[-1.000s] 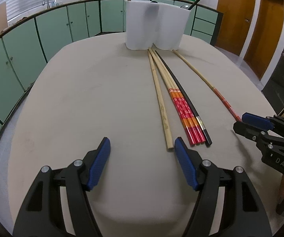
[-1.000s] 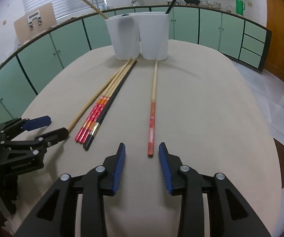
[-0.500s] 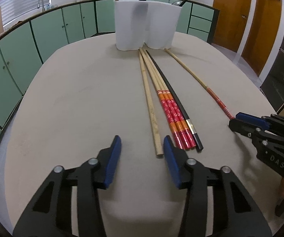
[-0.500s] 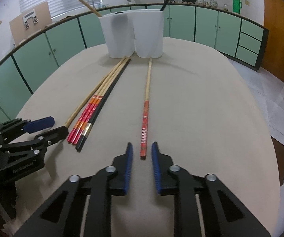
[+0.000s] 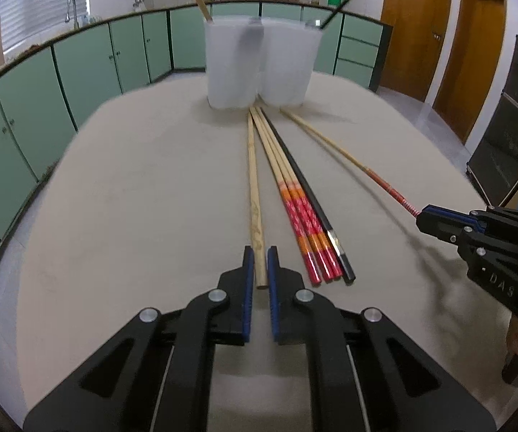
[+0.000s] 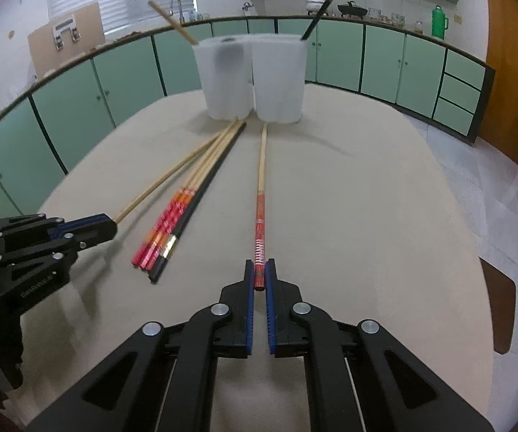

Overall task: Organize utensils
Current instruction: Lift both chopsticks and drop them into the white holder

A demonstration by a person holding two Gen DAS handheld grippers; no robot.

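My left gripper (image 5: 259, 266) is closing its jaws on the near end of a plain wooden chopstick (image 5: 253, 180), pads pressing it. The right gripper (image 6: 260, 270) is closing on the end of a red-ended chopstick (image 6: 260, 198) and pinches it between its pads. Both sticks lie on the beige table (image 5: 133, 198). Between them lie three red-patterned chopsticks (image 5: 302, 216) and a black one (image 5: 312, 201). Two white upright holders (image 6: 226, 79) (image 6: 280, 79) stand at the far side; one holds a wooden stick, the other a black one.
Each gripper shows in the other's view: the right gripper (image 5: 424, 216) at the right edge, the left gripper (image 6: 111, 226) at the left edge. Green cabinets (image 5: 79, 72) ring the room, and wooden doors (image 5: 413, 18) stand far right.
Both grippers went from open to shut, each on the near end of its chopstick. The left gripper also shifted right so that the wooden stick came between its jaws.
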